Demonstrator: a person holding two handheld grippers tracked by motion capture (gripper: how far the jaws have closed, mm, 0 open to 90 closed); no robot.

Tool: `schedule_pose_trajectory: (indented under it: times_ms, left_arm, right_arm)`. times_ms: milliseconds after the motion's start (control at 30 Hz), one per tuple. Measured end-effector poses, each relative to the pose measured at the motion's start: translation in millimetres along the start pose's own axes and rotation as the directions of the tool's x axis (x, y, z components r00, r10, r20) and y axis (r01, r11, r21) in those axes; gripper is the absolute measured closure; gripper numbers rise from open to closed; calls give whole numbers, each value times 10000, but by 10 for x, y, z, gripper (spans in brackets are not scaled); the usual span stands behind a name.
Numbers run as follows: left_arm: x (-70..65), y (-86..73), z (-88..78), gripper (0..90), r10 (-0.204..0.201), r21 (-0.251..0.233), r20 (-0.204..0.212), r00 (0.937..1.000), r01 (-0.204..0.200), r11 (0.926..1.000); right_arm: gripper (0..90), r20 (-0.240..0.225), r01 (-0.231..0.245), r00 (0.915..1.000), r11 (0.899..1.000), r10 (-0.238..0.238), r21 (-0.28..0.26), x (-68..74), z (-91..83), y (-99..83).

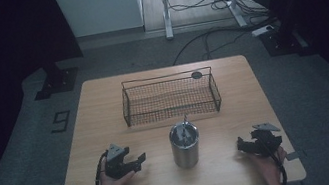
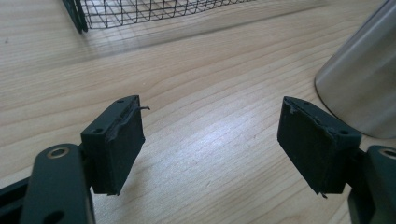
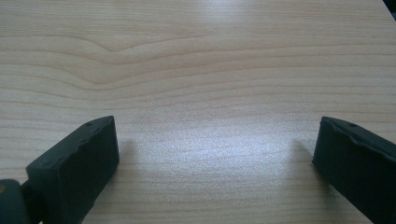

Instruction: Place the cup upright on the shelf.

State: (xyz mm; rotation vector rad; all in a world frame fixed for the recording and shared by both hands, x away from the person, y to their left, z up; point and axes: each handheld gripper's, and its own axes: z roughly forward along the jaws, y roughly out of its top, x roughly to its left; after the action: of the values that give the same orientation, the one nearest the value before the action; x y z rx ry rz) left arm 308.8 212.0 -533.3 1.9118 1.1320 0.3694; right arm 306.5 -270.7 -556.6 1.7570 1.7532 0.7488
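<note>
High view: one wooden table (image 1: 105, 112), one wire basket (image 1: 171, 97), one steel canister (image 1: 185, 145) and my two grippers. The basket sits in the upper middle of the tabletop; a small dark round object (image 1: 196, 74) lies at its upper right rim, though I cannot tell what it is. The canister stands upright just below the basket, at the centre of the frame, with thin metal pieces showing inside its open top. My left gripper (image 1: 136, 161) rests at the lower left of the table and my right gripper (image 1: 240, 144) at the lower right, each held in one hand, both pointing inward toward the canister and apart from it.

Left gripper view: my two black pads (image 2: 116, 144) stand wide apart with bare wood between them. The canister's curved steel wall (image 2: 364, 79) fills the right edge of the frame, near the right pad, and a corner of the basket mesh (image 2: 140, 11) crosses the upper left.

Right gripper view: my right gripper (image 3: 215, 154) has its jaws spread wide, low over the bare wood grain (image 3: 201, 70), holding nothing.
</note>
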Motion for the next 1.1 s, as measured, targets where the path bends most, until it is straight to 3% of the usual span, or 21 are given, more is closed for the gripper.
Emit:
schedule_pose_trajectory:
  times_ms: [333, 567, 767, 1033, 1100]
  left_arm:
    - [-26, -21, 20, 207, 135, 128, 191, 9997, -137, 9998]
    - [-21, -17, 17, 199, -136, 114, 298, 9995, 133, 9998]
    - [16, 12, -53, 216, -421, -216, 361, 9985, 429, 9988]
    - [16, 48, -131, 221, -448, -335, 552, 9975, 467, 9983]
    - [62, 38, -154, 221, -696, -221, 634, 9956, 711, 9972]
  right_arm:
    - [29, -150, 153, 9998, 9998, -154, -87, -2, -9, -4]
    - [28, -246, 231, 9994, 9997, -233, -81, -13, -6, -1]
    - [28, -246, 231, 9994, 9997, -233, -82, -13, -6, -1]
    - [28, -167, 183, 9997, 9998, -185, -83, -8, -9, -4]
    - [30, -184, 168, 9997, 9998, -170, -85, -11, -12, -7]
